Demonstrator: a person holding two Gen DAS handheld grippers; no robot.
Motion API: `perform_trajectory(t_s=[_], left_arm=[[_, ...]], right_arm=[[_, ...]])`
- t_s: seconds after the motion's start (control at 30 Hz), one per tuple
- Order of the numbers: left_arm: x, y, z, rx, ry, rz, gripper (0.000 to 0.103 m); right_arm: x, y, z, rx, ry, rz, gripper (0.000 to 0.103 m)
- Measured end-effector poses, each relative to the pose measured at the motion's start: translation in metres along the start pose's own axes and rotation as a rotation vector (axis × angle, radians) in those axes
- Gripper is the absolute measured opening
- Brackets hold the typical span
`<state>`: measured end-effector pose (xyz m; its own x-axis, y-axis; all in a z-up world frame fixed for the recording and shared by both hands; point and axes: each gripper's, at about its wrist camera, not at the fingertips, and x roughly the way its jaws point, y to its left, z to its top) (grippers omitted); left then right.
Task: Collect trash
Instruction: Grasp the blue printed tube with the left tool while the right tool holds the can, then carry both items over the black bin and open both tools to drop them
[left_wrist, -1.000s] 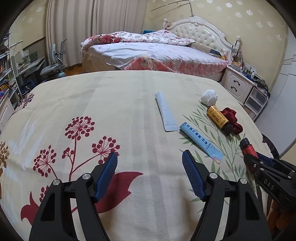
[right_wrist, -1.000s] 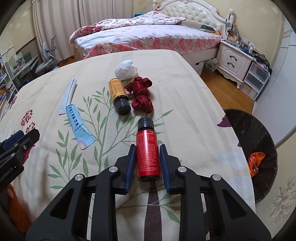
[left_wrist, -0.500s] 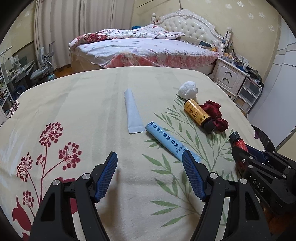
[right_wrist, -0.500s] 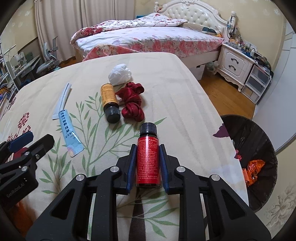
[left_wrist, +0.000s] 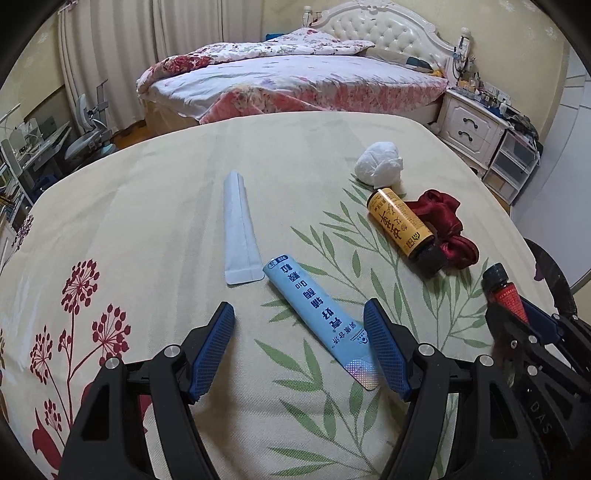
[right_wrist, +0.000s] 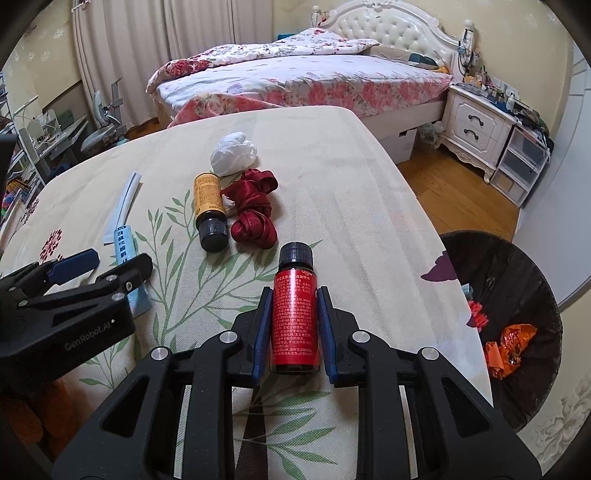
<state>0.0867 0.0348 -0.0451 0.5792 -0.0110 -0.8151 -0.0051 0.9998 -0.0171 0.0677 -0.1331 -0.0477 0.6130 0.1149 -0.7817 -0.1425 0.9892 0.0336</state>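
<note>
My right gripper (right_wrist: 293, 295) is shut on a red-labelled bottle (right_wrist: 294, 315) with a black cap, held just above the floral cloth; the same red-labelled bottle (left_wrist: 504, 290) shows at the right of the left wrist view. My left gripper (left_wrist: 299, 314) is open over a light blue sachet (left_wrist: 317, 317) lying flat, its near end between the fingers, untouched. Beyond lie a pale empty sachet (left_wrist: 238, 229), a yellow bottle (left_wrist: 400, 223), a red ribbon (left_wrist: 443, 225) and a crumpled white tissue (left_wrist: 380, 164).
A black bin (right_wrist: 517, 332) with orange and red wrappers inside stands on the floor past the table's right edge (right_wrist: 424, 221). A bed (right_wrist: 295, 81) and a white nightstand (right_wrist: 476, 125) lie behind. Shelves and a chair stand at the far left.
My left gripper has swept right across the cloth, from the red flower print to over the blue sachet. The right gripper's pads closed slightly onto the red bottle, which barely shifted.
</note>
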Motion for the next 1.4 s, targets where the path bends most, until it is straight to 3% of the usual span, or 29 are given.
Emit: perform_trajectory(t_s=[0.3,0.47,0.8,1.07,1.4], left_arm=[[-0.015,0.014,-0.02,0.016,-0.002,-0.014,0.07],[-0.013,0.012,-0.017,0.021,-0.011,-0.026,0.064],[-0.016,0.003,-0.018,0.076,-0.049,-0.071,0.021],[-0.02,0.005,-0.019,0.058,-0.063,-0.11,0.019],[-0.043,-0.004,-0.02,0.05,-0.138,-0.161,0.019]], right_arm=[[0.0,-0.004,-0.001,0.01,-0.005,0.016,0.023],[0.0,-0.003,0.0,0.004,-0.004,0.009,0.023],[-0.002,-0.001,-0.002,-0.005,-0.005,-0.004,0.023],[-0.007,-0.004,-0.006,0.01,-0.017,-0.003,0.023],[-0.029,-0.016,-0.009,0.024,-0.068,-0.043,0.023]])
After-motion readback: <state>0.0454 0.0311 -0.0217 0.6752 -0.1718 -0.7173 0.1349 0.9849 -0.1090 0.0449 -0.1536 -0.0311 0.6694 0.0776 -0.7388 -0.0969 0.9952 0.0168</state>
